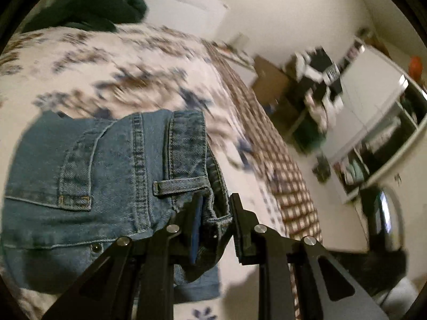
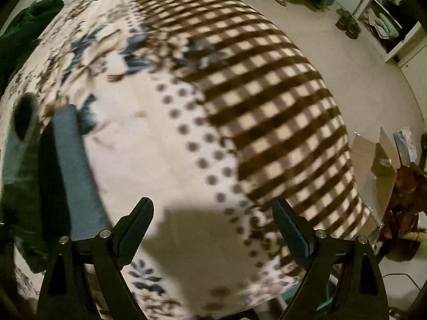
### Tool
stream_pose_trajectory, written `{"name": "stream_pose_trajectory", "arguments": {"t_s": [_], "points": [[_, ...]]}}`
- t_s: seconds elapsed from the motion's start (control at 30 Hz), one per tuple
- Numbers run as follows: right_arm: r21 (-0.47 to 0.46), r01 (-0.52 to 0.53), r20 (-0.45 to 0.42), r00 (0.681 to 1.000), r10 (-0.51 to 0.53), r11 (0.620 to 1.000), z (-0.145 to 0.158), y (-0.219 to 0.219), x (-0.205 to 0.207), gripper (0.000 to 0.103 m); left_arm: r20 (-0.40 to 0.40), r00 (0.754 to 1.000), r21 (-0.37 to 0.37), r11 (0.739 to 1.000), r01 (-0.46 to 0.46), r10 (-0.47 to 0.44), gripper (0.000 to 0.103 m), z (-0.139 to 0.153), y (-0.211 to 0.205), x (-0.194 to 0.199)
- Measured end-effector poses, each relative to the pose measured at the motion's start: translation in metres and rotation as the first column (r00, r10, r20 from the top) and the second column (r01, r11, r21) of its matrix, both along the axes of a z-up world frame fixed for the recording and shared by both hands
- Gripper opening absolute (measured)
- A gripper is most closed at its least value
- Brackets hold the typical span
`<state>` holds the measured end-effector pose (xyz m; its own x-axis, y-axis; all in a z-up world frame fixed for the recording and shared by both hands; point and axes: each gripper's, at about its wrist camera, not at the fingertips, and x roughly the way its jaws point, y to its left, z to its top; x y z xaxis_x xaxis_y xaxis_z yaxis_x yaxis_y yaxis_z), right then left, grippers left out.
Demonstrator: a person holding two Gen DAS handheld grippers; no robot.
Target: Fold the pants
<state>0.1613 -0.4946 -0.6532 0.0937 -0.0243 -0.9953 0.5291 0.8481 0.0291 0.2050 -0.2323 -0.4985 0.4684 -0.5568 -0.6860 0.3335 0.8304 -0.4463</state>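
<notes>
Left gripper pinches the blue denim pants by the waistband; right gripper gapes, holding nothing. Pant legs are cut off.

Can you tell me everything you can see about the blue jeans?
The jeans are faded blue denim with lighter stitching, lying on the flowery bedspread. The waist end shows: a back pocket, a belt loop, thick seams and a metal rivet. The left tool has its fingers on either side of the bunched waistband, apparently gripping it. In the right wrist view a blurry blue strip of the jeans lies at the left.
</notes>
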Motion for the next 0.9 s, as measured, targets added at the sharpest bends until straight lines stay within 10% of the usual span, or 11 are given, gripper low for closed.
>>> {"name": "stream_pose_trajectory", "arguments": {"t_s": [0.23, 0.4, 0.6, 0.83, 0.9], "points": [[0.092, 0.004, 0.021, 1.000, -0.006, 0.996, 0.000, -0.018, -0.004, 0.093, -0.153, 0.978, 0.054, 0.987, 0.153, -0.143, 0.029, -0.023, -0.042, -0.010], [0.225, -0.038, 0.131, 0.991, 0.009, 0.974, 0.013, -0.020, 0.006, 0.093, -0.107, 0.984, 0.032, 0.988, 0.149, -0.145, 0.095, 0.032, -0.016, -0.014], [0.403, -0.185, 0.259, 0.962, 0.082, 0.896, 0.010, 0.018, 0.055, 0.093, -0.117, 0.989, 0.101, 0.992, -0.082, 0.093, 0.095, 0.063, 0.089, 0.017], [0.578, -0.218, 0.228, 0.968, 0.101, 0.787, -0.049, 0.068, 0.117, 0.090, -0.156, 0.934, 0.277, 0.922, -0.272, 0.322, 0.095, 0.027, 0.187, 0.059], [0.580, -0.196, 0.244, 0.968, 0.061, 0.790, -0.047, 0.069, 0.118, 0.048, -0.162, 0.927, 0.289, 0.914, -0.283, 0.338, 0.095, 0.018, 0.193, 0.069]]}}
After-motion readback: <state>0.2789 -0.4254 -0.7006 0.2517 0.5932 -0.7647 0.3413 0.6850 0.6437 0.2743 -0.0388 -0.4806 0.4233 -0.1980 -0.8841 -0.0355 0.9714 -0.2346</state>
